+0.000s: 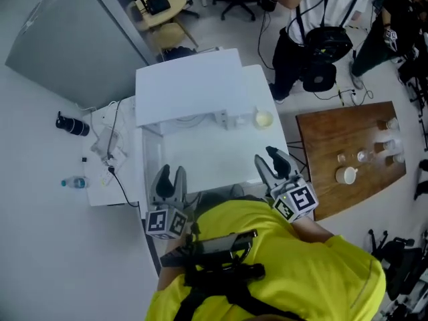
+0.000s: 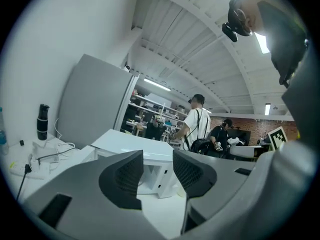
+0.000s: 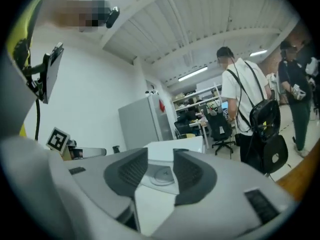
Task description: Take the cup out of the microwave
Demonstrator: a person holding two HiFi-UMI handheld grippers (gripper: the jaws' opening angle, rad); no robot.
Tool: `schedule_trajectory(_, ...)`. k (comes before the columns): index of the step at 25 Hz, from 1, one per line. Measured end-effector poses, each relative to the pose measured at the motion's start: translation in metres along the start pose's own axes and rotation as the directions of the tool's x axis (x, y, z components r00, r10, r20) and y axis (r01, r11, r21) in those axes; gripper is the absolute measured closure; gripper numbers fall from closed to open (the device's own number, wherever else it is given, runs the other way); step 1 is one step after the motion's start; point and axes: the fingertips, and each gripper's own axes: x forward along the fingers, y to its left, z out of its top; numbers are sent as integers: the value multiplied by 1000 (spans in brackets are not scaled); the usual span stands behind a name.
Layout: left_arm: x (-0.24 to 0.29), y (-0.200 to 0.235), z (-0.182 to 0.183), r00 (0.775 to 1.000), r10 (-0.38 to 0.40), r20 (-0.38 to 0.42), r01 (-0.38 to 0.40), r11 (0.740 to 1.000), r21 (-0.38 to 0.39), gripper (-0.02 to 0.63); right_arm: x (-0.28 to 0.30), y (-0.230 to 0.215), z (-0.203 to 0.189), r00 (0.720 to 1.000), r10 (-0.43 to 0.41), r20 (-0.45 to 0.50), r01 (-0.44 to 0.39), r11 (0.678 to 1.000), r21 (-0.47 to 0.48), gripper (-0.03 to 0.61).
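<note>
The cup (image 1: 264,119) is standing on the worktop (image 1: 221,159) just beside the microwave (image 1: 189,85), at 12 o'clock from the right gripper (image 1: 267,158). This and the left gripper (image 1: 170,172) are hovering empty, jaws slightly apart, probably because the cup is already out.

Head view steeply down over white table (image 1: 214,156), gripper views near-level across it, sharing standing person (image 2: 196,124)

Open-plan robotics lab or office workspace: swivel office chairs (image 3: 220,126), stocked shelving racks (image 2: 150,106), strip lights (image 2: 156,84) under ribbed ceiling, brick back wall (image 2: 255,125), bystander (image 1: 314,5) wearing backpack (image 1: 326,45), grey floor.
</note>
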Motion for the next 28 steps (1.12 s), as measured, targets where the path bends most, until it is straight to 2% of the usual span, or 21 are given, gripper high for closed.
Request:
schedule_trajectory(1, -2, -1, 6, 1000, 6, -6, -6, 1000, 11, 436, -2, 1, 7, 1000, -10, 17, 10, 1000, -3, 478)
schedule_trajectory(2, -2, -3, 12, 1000, 8, -14, -8, 1000, 22, 436, -4, 3, 11, 1000, -15, 27, 15, 1000, -8, 523)
schedule_trajectory(3, -2, -4, 17, 1000, 6, -17, -5, 1000, 31, 436, -4, 4, 13, 999, -16, 31, 17, 1000, -16, 523)
schedule_trajectory(4, -3, -6, 23, 1000, -2, -14, 2, 999, 35, 436, -4, 7, 14, 999, -14, 30, 15, 1000, -26, 575)
schedule_trajectory(7, -4, -11, 39, 1000, -24, 17, 23, 999, 35, 465, 3, 13, 14, 1000, 8, 10, -8, 998, -64, 574)
schedule_trajectory(10, -4, -8, 47, 999, 1, 36, -3, 998, 64, 556, 13, 16, 14, 1000, 27, 3, -26, 996, -88, 574)
schedule_trajectory(13, -5, -5, 45, 999, 15, 36, -18, 997, 76, 609, 18, 15, 13, 1000, 22, -2, -22, 997, -80, 574)
schedule_trajectory(28, -7, -6, 46, 1000, 4, -1, -4, 997, 76, 609, 24, 18, 11, 999, 15, -33, -17, 998, -61, 574)
